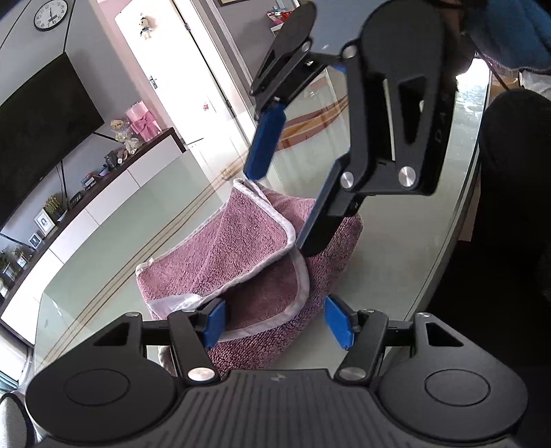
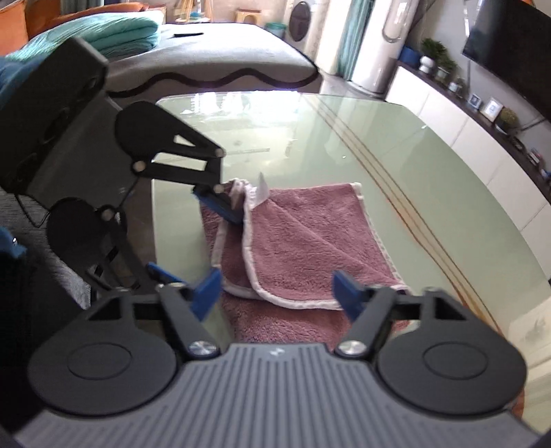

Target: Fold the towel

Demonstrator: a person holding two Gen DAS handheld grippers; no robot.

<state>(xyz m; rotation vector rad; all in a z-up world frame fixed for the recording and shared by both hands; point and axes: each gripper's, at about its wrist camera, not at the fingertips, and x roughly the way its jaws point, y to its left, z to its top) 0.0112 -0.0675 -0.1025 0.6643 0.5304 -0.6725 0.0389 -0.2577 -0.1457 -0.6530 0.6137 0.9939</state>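
Observation:
A mauve towel with a white hem lies loosely folded on the pale green glass table. In the left wrist view my left gripper stands open around the towel's near edge, and the hem leans on its left pad. The right wrist view shows the raised towel corner resting against one finger of the left gripper. My right gripper hovers open over the towel's far side, its lower fingertip close to the cloth. In its own view the right gripper holds nothing between its pads.
The table's curved edge runs along the right, with a dark shape beyond it. A blue sleeve shows at top right. A long white cabinet with ornaments and a television stands beside the table. A couch with a teal blanket lies beyond.

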